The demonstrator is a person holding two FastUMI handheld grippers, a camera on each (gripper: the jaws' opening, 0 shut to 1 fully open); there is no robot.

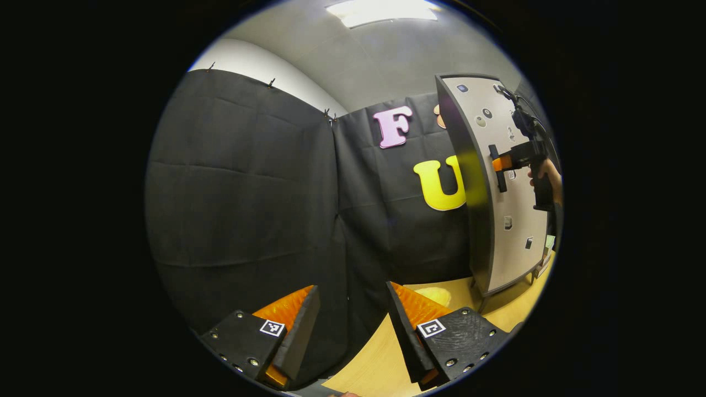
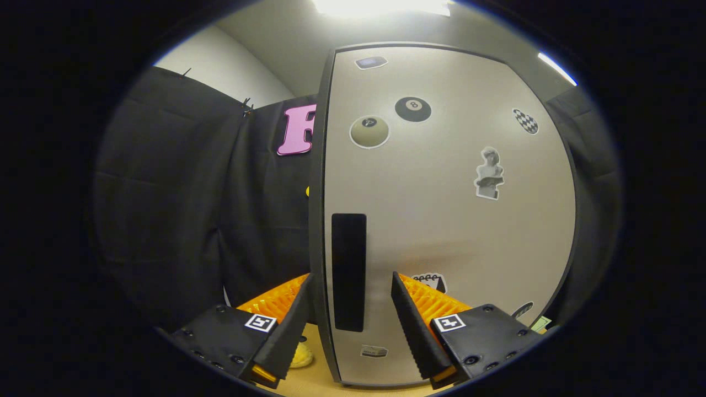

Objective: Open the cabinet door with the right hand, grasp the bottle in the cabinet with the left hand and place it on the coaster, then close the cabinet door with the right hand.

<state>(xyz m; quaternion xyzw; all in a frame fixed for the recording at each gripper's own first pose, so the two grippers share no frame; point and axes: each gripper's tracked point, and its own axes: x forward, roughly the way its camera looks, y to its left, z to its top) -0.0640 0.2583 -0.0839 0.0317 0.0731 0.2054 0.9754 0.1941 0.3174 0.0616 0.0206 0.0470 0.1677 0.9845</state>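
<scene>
Grey cabinet door (image 2: 441, 220) shut, right tool (image 2: 350, 320) spread astride black handle (image 2: 348, 270)

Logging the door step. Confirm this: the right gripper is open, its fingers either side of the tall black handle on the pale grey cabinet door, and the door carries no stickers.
Wrong on stickers. The right gripper view shows the right gripper open astride the tall black handle, but the pale grey cabinet door carries several stickers, including two billiard balls.

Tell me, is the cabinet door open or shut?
Shut: the cabinet door sits flush on the cabinet's front, and the open right gripper straddles its handle.
</scene>
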